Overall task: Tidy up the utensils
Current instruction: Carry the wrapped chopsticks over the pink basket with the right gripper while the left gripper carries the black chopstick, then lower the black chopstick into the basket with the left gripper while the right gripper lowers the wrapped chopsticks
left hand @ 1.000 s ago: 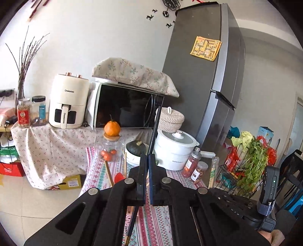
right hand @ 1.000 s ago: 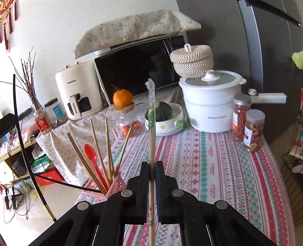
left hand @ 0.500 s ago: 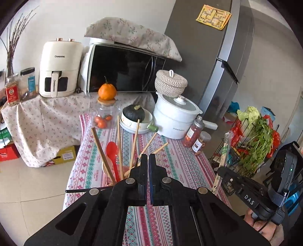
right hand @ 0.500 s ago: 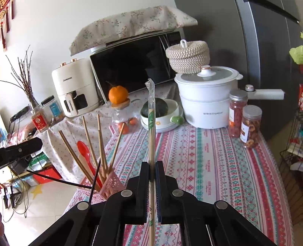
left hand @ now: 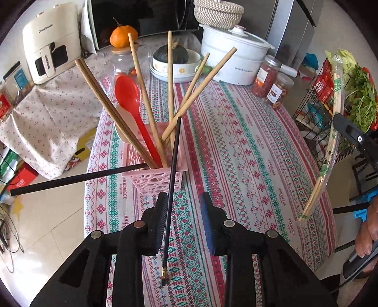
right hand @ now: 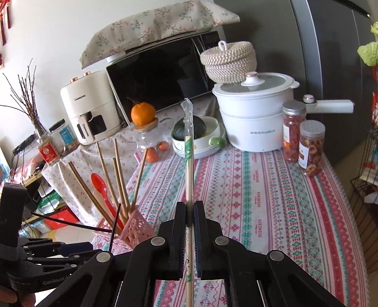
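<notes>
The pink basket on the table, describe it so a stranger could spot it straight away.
Find the patterned tablecloth in front of the microwave. At its near left corner stands the pink basket, a small square holder with lacy cut-out walls. Unlike the white pot and jars behind, it bristles with chopsticks and a red spoon.

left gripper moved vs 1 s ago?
Yes. The left gripper has tipped down over the pink basket; the microwave slid to the frame's top. Its jaws have just been opening.
</notes>
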The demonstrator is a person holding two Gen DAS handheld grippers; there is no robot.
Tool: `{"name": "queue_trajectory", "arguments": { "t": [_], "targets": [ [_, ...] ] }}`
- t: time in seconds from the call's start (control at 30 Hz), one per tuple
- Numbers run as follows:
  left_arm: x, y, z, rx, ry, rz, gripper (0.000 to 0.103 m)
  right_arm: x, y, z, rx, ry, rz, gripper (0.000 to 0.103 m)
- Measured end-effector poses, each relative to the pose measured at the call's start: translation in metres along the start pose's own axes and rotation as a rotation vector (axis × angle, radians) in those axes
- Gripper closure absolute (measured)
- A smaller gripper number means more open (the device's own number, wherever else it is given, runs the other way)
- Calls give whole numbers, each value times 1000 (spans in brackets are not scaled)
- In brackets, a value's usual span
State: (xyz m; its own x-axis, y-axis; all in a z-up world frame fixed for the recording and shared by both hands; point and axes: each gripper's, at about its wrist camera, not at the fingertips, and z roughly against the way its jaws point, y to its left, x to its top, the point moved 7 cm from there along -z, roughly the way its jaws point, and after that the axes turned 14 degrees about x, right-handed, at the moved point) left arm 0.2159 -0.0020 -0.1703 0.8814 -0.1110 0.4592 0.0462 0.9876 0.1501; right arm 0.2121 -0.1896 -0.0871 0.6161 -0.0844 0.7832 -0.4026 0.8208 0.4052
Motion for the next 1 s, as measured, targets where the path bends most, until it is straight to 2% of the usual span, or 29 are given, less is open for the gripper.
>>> {"name": "queue_trajectory", "arguments": {
  "t": [0.33, 0.43, 0.5, 0.67, 1.0],
  "targets": [
    [1, 0, -41, 70, 60, -8, 75, -3, -3, -2, 2, 13, -3, 98],
    [2, -1, -43, 81, 57, -22, 94, -3, -3, -3, -1, 17, -1, 98],
    [2, -1, -40, 80, 47, -24, 96, -3, -2, -3, 0, 16, 1, 98],
    [8, 0, -15, 71, -27, -18, 98, -1, 2, -1, 6, 6, 9, 98],
    [29, 17, 72, 34, -260, 60, 98, 3, 9, 3, 17, -10, 18, 98]
  ]
}}
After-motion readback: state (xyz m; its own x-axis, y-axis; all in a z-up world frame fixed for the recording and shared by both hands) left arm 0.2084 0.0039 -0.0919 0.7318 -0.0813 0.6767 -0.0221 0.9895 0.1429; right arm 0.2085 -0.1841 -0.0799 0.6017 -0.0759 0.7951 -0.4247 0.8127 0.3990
